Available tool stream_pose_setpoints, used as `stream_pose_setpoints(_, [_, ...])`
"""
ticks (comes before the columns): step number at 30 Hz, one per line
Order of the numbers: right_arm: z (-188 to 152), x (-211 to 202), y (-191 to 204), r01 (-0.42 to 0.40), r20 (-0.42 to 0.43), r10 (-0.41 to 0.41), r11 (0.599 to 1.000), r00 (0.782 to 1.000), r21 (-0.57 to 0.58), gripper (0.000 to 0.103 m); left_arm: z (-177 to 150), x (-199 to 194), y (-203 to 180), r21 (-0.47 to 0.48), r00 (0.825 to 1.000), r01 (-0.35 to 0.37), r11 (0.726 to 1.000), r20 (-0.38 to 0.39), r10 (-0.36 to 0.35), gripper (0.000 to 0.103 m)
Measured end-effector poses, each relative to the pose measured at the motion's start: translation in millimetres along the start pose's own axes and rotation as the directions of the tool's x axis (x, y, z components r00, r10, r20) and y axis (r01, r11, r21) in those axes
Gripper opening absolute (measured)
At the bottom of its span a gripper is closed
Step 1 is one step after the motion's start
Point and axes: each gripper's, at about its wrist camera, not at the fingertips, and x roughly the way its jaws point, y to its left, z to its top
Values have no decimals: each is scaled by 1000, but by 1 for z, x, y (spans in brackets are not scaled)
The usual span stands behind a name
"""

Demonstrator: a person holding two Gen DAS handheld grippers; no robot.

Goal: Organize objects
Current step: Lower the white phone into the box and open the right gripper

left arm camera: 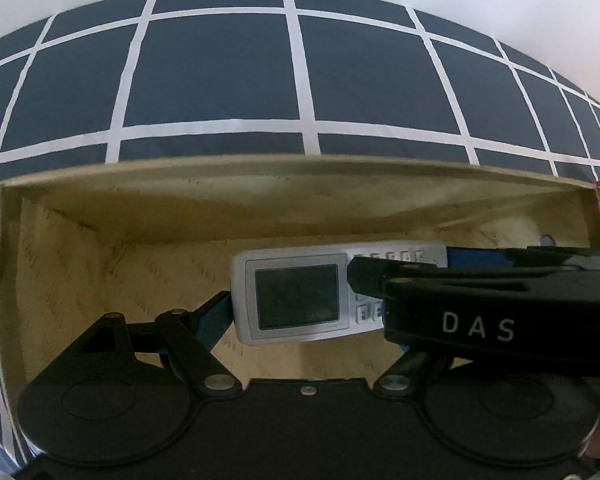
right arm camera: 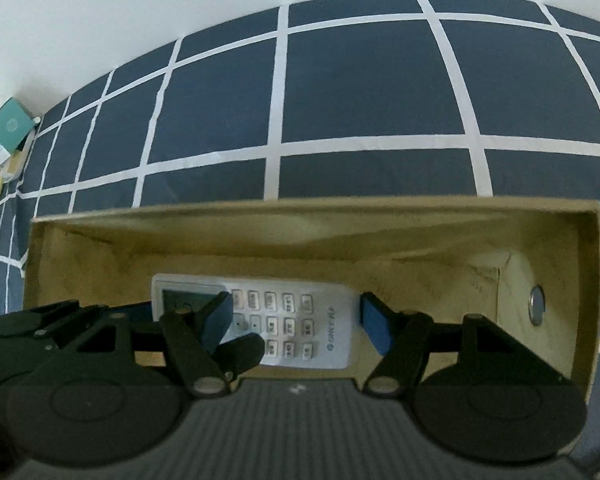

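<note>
Remote control lowered into a cardboard box on the checked bed cover.

The box (right arm camera: 588,280) lay on the cover (left arm camera: 220,76); the white remote (right arm camera: 300,320) was inside, both grippers' jaws, left gripper (left arm camera: 312,308) and right gripper (right arm camera: 296,316), closed on its ends.

The remote control (left arm camera: 296,298) looked like smooth pale plastic with a glossy screen. The box (left arm camera: 100,268) was matt, rough cardboard; the bedcover (left arm camera: 220,72) was soft cloth.
</note>
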Motion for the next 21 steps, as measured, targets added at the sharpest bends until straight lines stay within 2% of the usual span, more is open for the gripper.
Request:
stream_pose_setpoints(13, [14, 15, -3, 24, -11, -24, 1000, 1000, 12, 69, 13, 16, 7, -5, 1000, 17, 1000, -13, -17, 80])
stream_pose_setpoints(21, [15, 11, -4, 25, -9, -25, 999, 1000, 21, 69, 13, 10, 7, -12, 1000, 13, 1000, 0, -13, 81])
